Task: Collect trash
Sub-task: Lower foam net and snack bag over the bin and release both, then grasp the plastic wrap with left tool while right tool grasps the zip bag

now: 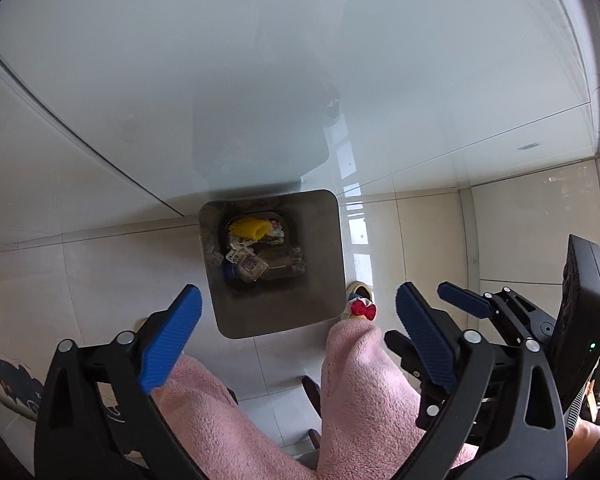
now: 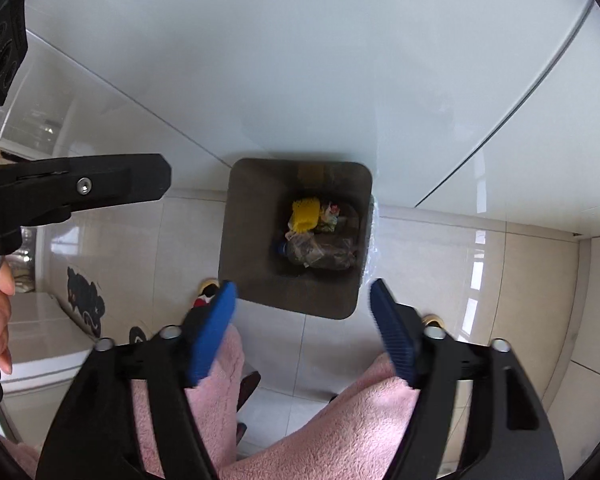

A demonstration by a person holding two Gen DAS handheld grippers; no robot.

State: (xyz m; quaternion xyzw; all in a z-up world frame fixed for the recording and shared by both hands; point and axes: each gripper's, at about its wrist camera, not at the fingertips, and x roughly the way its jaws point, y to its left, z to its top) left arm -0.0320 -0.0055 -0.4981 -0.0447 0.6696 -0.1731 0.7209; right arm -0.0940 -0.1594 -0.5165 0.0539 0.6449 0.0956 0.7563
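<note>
At the bottom of the left wrist view, the left gripper [image 1: 298, 320] stands with its ribbed blue finger pads [image 1: 171, 340] spread wide apart and nothing between them. Below and behind it lie the person's legs in fluffy pink fleece trousers [image 1: 364, 392], and a slipper with a red bow [image 1: 363, 310] shows just beyond the right knee, touching the lower right corner of the bin. At the right edge of that view, part of the right gripper [image 1: 464, 300] appears with one blue pad pointing toward the centre.

In the right wrist view, the right gripper [image 2: 304, 332] is likewise wide open and holds nothing; its blue pads [image 2: 212, 336] frame the near edge of the bin.

Past the fingertips, in the middle of both views, stands the square dark-grey trash bin with rounded corners [image 1: 320, 240] on glossy beige floor tiles [image 1: 420, 240], seen from straight above. At its bottom lies the collected trash: a yellow bumpy plastic piece [image 1: 249, 229] toward the far side, a crumpled clear wrapper [image 1: 252, 268] nearer, and a printed snack packet [image 2: 329, 216] beside the yellow piece.

Farthest, a pale white glossy tabletop [image 1: 260, 60] fills the upper half of both frames, its edge running over the bin's far side.
</note>
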